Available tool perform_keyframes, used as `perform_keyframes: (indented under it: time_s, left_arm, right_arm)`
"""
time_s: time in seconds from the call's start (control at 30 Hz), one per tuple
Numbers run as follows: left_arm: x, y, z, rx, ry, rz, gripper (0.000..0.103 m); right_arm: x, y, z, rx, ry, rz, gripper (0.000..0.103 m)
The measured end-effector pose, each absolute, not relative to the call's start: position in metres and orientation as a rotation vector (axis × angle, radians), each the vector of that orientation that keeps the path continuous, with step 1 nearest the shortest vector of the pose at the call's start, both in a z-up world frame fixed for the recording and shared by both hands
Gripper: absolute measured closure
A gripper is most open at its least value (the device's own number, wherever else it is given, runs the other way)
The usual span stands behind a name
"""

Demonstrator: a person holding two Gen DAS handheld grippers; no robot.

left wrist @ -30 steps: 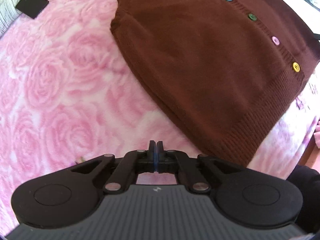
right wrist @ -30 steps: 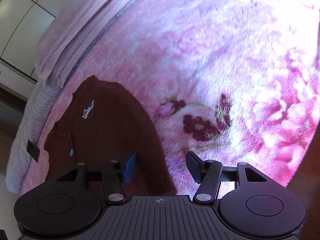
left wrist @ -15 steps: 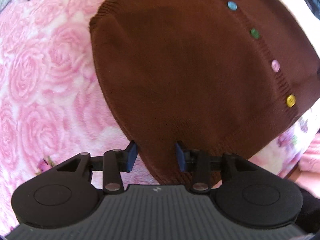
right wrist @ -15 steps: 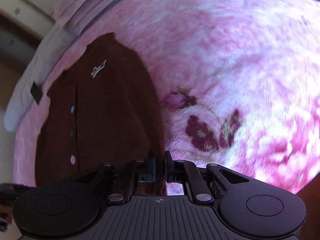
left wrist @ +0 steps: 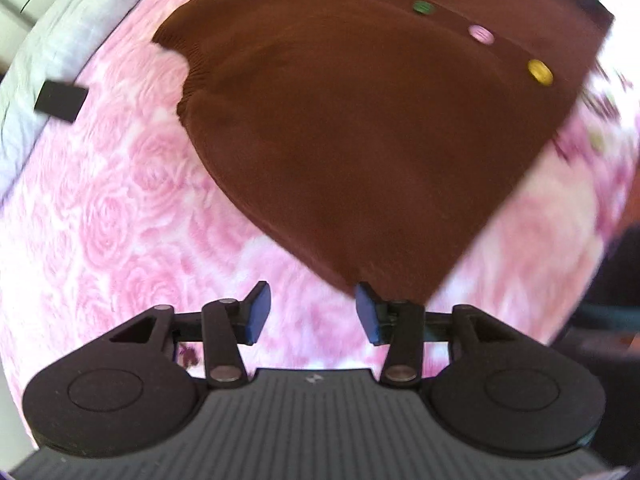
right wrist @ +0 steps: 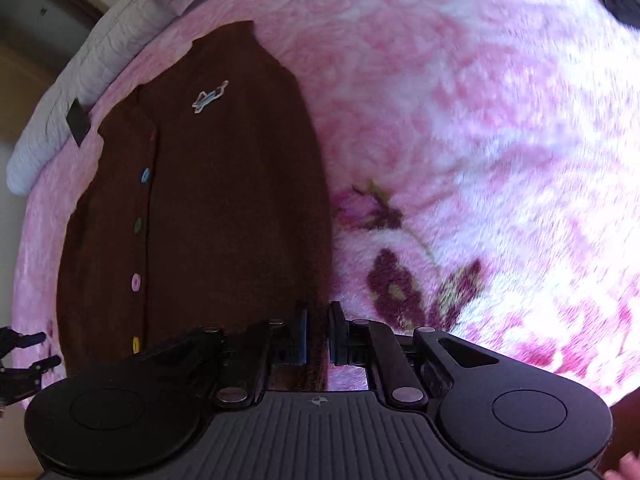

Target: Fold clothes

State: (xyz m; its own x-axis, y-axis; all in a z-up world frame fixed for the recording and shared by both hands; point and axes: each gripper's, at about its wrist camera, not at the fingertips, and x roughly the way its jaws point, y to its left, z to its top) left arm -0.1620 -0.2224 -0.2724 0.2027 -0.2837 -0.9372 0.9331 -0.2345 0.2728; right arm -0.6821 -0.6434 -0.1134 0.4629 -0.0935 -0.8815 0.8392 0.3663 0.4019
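A brown knit cardigan with a row of coloured buttons lies flat on the pink blanket. In the left wrist view my left gripper hovers at its lower hem corner. The jaws are opening, with only blanket between them, and the corner sits just behind the right-hand finger. In the right wrist view the cardigan shows a small aeroplane patch. My right gripper is shut on the cardigan's side edge near the hem, brown fabric pinched between the pads.
The pink rose blanket covers the bed, with dark flower prints to the right of the cardigan. A black square object lies near grey-white bedding at the far edge. A person's dark sleeve is at the right.
The left gripper went from shut to open, slid over the hem, and now sits off its corner. The right gripper closed on the cardigan's side edge and rolled; its view now shows more of the garment.
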Motion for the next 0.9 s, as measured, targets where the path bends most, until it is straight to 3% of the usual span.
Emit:
perform_keyframes:
  time_s: [0.13, 0.2, 0.27, 0.33, 0.4, 0.47, 0.6, 0.9]
  left_arm:
    - [-0.162, -0.215, -0.273, 1.190, 0.760, -1.384, 0.059]
    - [-0.155, -0.223, -0.280, 1.095, 0.881, -1.341, 0.059]
    - [-0.148, -0.231, -0.288, 0.996, 1.003, -1.288, 0.060]
    - [-0.141, -0.239, -0.297, 0.894, 1.120, -1.231, 0.064]
    - [-0.142, -0.235, -0.302, 0.855, 1.141, -1.213, 0.091]
    - [-0.136, -0.229, -0.293, 0.799, 1.122, -1.229, 0.095]
    - [-0.109, -0.199, -0.271, 0.701, 1.111, -1.209, 0.096]
    - [-0.097, -0.198, -0.292, 0.715, 1.183, -1.238, 0.095]
  right_arm:
    - [-0.666, -0.633, -0.101, 0.940, 0.926, -0.753, 0.096]
    - [-0.654, -0.623, -0.094, 0.879, 0.932, -0.782, 0.081]
    - [-0.641, -0.610, -0.088, 0.825, 0.922, -0.804, 0.041]
    - [-0.628, -0.592, -0.085, 0.801, 0.906, -0.801, 0.039]
    - [-0.613, -0.576, -0.086, 0.783, 0.909, -0.784, 0.039]
    - [-0.601, -0.557, -0.088, 0.785, 0.910, -0.755, 0.039]
    - [-0.582, -0.523, -0.095, 0.821, 0.910, -0.691, 0.039]
    - [-0.557, -0.499, -0.107, 0.890, 0.921, -0.645, 0.039]
